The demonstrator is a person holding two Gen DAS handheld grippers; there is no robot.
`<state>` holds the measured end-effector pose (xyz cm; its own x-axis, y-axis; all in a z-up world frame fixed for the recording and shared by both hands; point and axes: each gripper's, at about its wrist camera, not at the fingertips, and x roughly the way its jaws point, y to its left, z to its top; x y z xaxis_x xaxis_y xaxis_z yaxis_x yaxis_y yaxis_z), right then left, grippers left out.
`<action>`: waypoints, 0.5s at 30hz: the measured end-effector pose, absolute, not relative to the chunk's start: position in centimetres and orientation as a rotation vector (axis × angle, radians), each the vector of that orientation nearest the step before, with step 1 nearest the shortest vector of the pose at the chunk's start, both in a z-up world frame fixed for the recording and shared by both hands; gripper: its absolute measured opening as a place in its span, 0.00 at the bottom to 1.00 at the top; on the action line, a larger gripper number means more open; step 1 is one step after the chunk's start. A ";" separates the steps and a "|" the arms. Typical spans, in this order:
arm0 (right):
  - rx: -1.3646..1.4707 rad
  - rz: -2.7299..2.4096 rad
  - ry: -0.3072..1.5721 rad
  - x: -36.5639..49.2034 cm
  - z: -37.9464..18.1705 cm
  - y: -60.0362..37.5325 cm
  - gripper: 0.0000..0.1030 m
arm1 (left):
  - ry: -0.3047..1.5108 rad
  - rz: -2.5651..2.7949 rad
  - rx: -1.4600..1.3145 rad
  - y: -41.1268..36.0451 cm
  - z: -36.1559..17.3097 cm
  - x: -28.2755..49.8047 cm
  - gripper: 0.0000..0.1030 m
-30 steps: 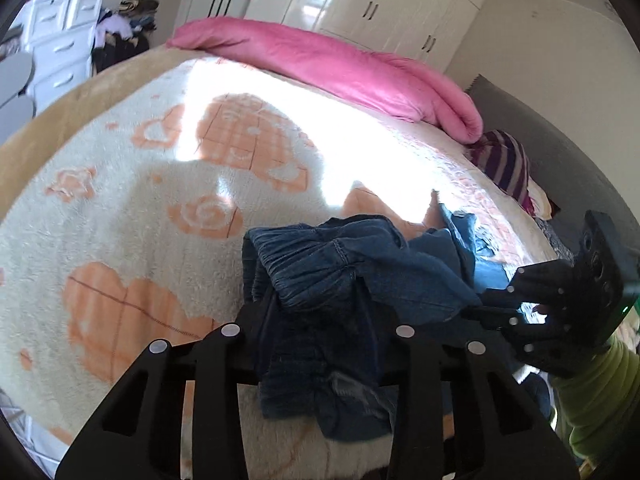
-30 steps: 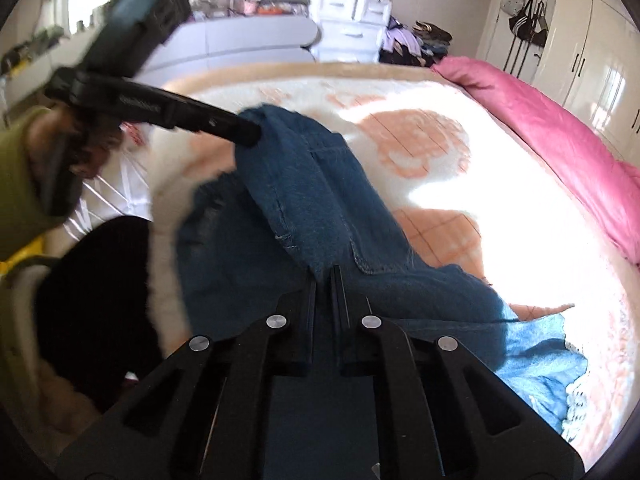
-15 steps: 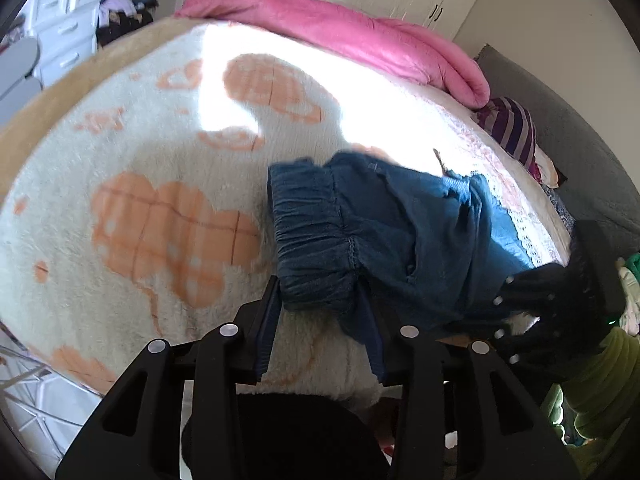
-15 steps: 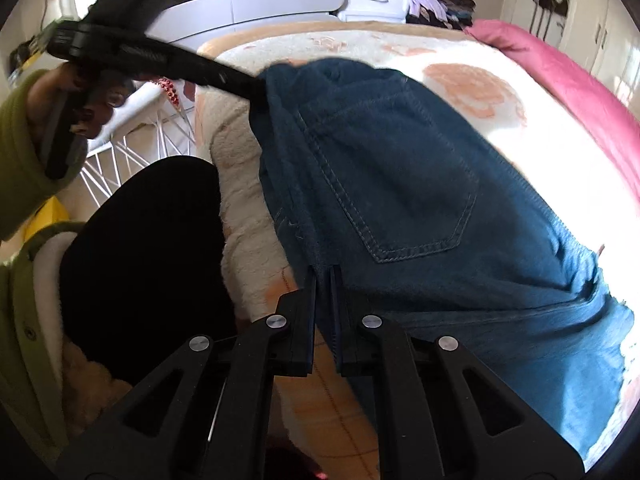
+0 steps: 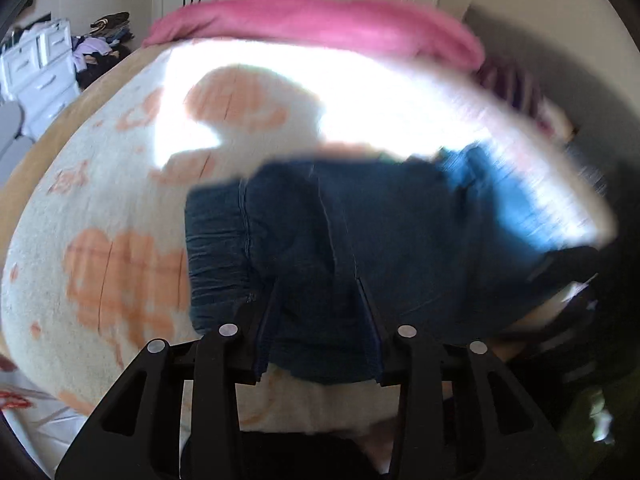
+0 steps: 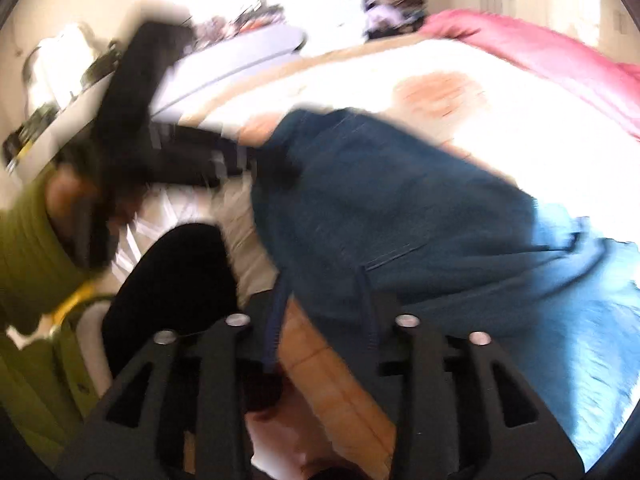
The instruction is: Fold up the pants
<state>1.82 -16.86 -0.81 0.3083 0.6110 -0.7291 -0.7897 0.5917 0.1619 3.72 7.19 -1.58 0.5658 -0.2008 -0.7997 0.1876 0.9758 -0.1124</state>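
Dark blue denim pants [image 5: 360, 240] lie spread on the cream and orange blanket [image 5: 120, 240] at the bed's near edge, waistband to the left. My left gripper [image 5: 318, 300] has its fingers apart with the denim's near edge lying between them. In the right wrist view the pants [image 6: 400, 208] stretch from the bed edge to the right. My right gripper [image 6: 324, 292] is open at the denim's near edge. The left gripper body [image 6: 160, 140] shows blurred at the pants' far corner. Both views are motion-blurred.
A pink duvet [image 5: 320, 28] lies along the far side of the bed. White drawers [image 5: 36, 72] and a clothes pile stand at the left. A striped cushion [image 5: 516, 88] sits at the right. The person's green sleeve [image 6: 28, 248] and dark legs [image 6: 176, 280] are at the bed edge.
The pants went from held up and bunched to laid flat on the blanket. The right gripper's fingers went from shut on the denim to apart. Both grippers are moving, blurring the views.
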 end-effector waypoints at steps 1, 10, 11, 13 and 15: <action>-0.253 0.912 0.830 1.9 -0.5 -17.2 0.35 | 0.937 -0.232 -0.007 7.2 -2.1 3.6 0.33; -0.267 0.726 1.024 6.0 -5.4 -16.5 0.37 | 0.928 -0.241 -0.043 7.7 -2.5 3.2 0.35; -0.250 0.730 1.011 5.9 -5.6 -16.7 0.37 | 0.925 -0.238 -0.050 7.8 -2.6 3.1 0.35; -0.229 0.746 1.006 5.7 -5.1 -17.1 0.37 | 0.904 -0.229 -0.069 7.6 -2.4 2.9 0.35; -0.154 0.775 0.978 5.5 -3.5 -18.9 0.37 | 0.878 -0.225 -0.094 7.6 -1.6 2.3 0.37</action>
<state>5.47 -18.91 -3.46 0.3189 0.5208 -0.7919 -0.6522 0.7268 0.2154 2.35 7.60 -1.56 0.6171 -0.2337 -0.7514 0.1569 0.9723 -0.1735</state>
